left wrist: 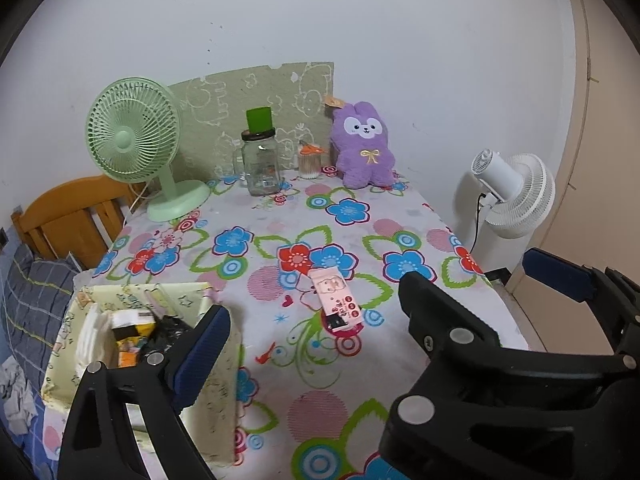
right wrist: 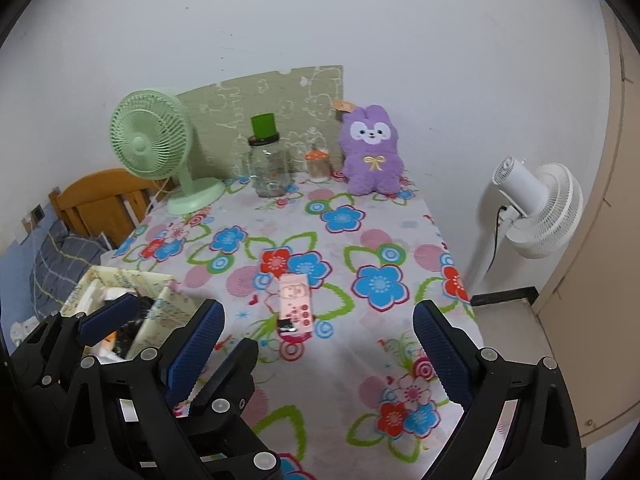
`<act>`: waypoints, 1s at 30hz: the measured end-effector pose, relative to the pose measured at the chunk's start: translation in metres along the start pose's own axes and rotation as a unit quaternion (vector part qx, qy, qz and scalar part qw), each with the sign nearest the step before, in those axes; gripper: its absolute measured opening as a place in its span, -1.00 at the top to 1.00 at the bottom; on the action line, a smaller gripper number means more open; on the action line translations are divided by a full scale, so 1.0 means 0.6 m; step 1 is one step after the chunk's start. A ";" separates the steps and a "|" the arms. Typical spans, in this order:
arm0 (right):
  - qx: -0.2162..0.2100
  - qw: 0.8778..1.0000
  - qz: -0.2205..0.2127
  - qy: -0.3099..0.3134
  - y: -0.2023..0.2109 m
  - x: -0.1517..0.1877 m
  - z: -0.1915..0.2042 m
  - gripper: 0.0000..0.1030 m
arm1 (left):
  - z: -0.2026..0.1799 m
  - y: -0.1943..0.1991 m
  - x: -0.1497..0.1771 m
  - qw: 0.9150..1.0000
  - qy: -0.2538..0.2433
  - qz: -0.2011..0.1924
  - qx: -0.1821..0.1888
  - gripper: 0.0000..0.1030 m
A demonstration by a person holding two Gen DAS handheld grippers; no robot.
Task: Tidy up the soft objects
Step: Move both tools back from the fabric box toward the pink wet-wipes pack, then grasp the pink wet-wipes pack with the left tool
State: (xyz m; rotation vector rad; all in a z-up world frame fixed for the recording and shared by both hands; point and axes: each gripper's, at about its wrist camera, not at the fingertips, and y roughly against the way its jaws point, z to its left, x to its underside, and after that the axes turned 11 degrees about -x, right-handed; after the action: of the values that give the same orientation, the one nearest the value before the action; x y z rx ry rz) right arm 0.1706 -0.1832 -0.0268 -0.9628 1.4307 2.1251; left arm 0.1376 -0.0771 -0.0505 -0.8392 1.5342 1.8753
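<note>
Floral tablecloth (left wrist: 256,208) covers the table. Green desk fan (left wrist: 134,136) at back left, near a wooden headboard (left wrist: 64,216). Glass jar (left wrist: 262,164) with green lid (left wrist: 259,119) at back centre; small toothpick holder (left wrist: 310,160) just right of it. Green patterned board (left wrist: 260,96) leans against the wall. White standing fan (left wrist: 516,192) stands off the table's right side.

Left wrist view: fisheye, set behind the left hand-held gripper (left wrist: 316,344), angled down across the floral counter (left wrist: 280,216) toward the back wall, from the near left edge.
Right wrist view: same tilt and facing, behind the right hand-held gripper (right wrist: 318,354), set further right.
Shared: counter, green fan (left wrist: 134,136), purple plush (left wrist: 364,146), pink packet (left wrist: 338,306), white fan (left wrist: 516,196).
</note>
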 end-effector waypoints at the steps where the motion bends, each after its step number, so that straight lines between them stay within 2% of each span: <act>1: 0.001 1.000 0.001 -0.001 -0.003 -0.001 -0.006 -0.88 | -0.005 -0.005 -0.001 1.000 0.000 0.002 0.000 -0.87; 5: -0.002 1.000 0.009 -0.006 -0.018 -0.002 -0.026 -0.88 | -0.020 -0.022 -0.003 1.000 0.005 0.008 0.002 -0.87; 13: -0.006 1.000 0.022 -0.014 -0.061 -0.008 -0.068 -0.89 | -0.047 -0.067 -0.009 1.000 0.018 0.018 -0.017 -0.87; 22: 0.008 0.999 0.028 -0.026 -0.123 -0.010 -0.112 -0.89 | -0.071 -0.133 -0.013 0.998 0.029 0.035 -0.032 -0.87; 30: 0.014 0.998 0.038 -0.040 -0.185 -0.007 -0.146 -0.89 | -0.089 -0.202 -0.015 0.998 0.012 0.056 -0.033 -0.79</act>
State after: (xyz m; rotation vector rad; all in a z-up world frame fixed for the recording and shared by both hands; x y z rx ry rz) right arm 0.2743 -0.2195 -0.1153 -0.8154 1.4767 2.1660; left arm 0.2415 -0.1084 -0.1275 -0.8237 1.5709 2.0123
